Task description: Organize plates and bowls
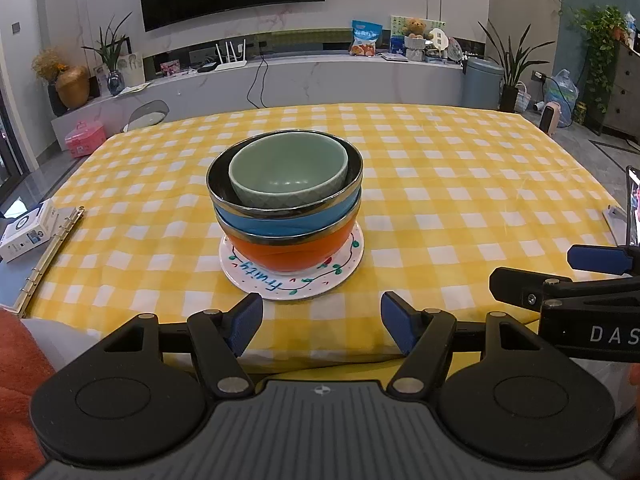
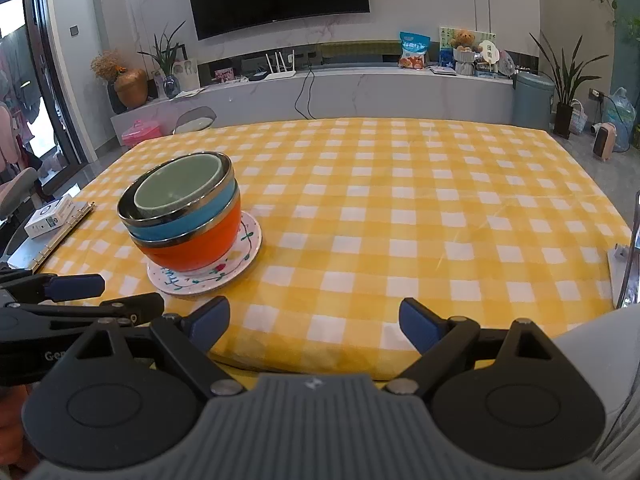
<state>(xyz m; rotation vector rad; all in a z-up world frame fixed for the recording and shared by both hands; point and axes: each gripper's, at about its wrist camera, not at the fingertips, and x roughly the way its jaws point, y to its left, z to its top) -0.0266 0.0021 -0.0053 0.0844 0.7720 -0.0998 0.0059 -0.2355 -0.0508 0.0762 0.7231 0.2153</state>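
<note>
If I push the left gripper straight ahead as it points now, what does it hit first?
Probably the white plate under the bowl stack, then the orange bowl. The left gripper is open and aimed at the stack; its height above the tablecloth is unclear.

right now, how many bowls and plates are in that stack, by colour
green bowl: 1
blue bowl: 1
orange bowl: 1
white plate: 1
total: 4, nested on the plate
</note>
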